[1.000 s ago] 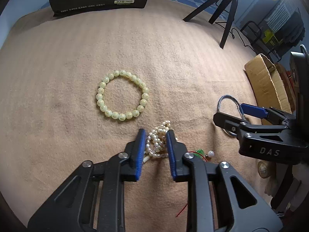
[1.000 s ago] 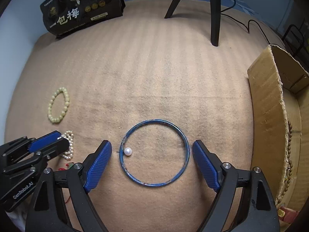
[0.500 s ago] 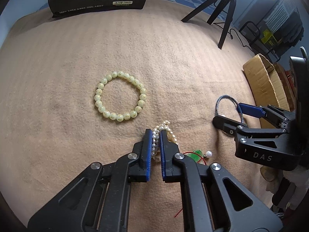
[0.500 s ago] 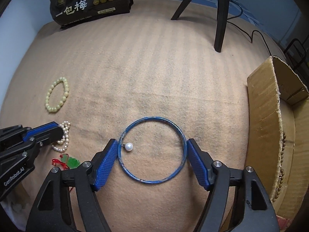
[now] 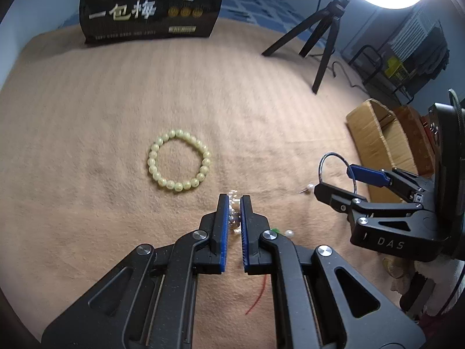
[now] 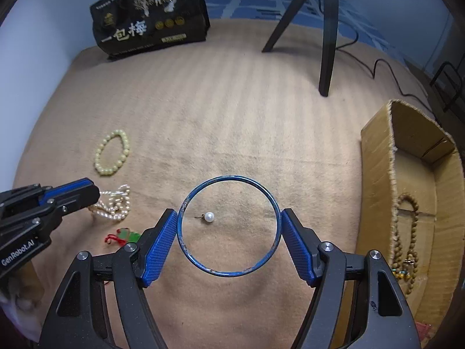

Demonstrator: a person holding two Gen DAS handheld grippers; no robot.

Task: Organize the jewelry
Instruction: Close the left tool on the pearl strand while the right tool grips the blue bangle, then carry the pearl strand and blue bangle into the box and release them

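Left claw point(image 5: 234, 203): clenched on the pearl strand point(image 6: 114, 206), which trails onto the blanket point(image 6: 232, 116).
Right claw point(image 6: 229, 226): its jaws have just closed in and now grasp the blue bangle point(image 6: 229, 273) by both sides.
Pearl earring point(image 6: 208, 217): lies on the blanket inside the bangle's ring.
Yellow bead bracelet point(image 5: 178, 160): flat on the blanket, left of middle.
Green charm point(image 6: 128, 235): just beside the strand, on a red cord.
Box point(image 6: 377, 151): cardboard, at the blanket's right edge, holds brown beads point(image 6: 407, 232).

black plastic left claw point(image 5: 234, 208) and right claw point(image 6: 229, 231), blue textured pads, silver screws, white "genrobot.ai" and "das" lettering
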